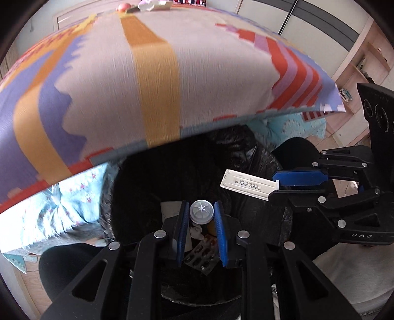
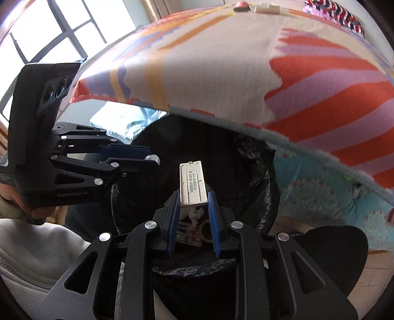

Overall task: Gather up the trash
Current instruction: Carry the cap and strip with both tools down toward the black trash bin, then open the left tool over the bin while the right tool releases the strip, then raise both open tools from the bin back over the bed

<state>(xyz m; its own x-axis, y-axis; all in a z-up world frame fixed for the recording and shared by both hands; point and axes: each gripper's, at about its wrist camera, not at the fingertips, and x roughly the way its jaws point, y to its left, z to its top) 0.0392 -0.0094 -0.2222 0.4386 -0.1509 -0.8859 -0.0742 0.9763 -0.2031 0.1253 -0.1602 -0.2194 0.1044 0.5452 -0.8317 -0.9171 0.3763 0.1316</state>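
My left gripper (image 1: 201, 211) is shut on a small round translucent cap (image 1: 201, 212) and holds it over a trash bin lined with a black bag (image 1: 256, 211). My right gripper (image 2: 193, 197) is shut on a flat cream plastic strip with printed numbers (image 2: 191, 183), also above the bin (image 2: 251, 172). The right gripper and its strip (image 1: 248, 185) show at the right of the left wrist view. The left gripper (image 2: 150, 157) shows at the left of the right wrist view. Blister packs and scraps (image 1: 202, 258) lie in the bin.
A bed with a colourful patterned cover (image 1: 147, 73) overhangs just behind the bin, with a light blue sheet (image 1: 61, 204) under it. More items (image 2: 261, 8) lie at the bed's far end. A wooden shelf (image 1: 364, 73) stands at the right. A window (image 2: 49, 32) is at the left.
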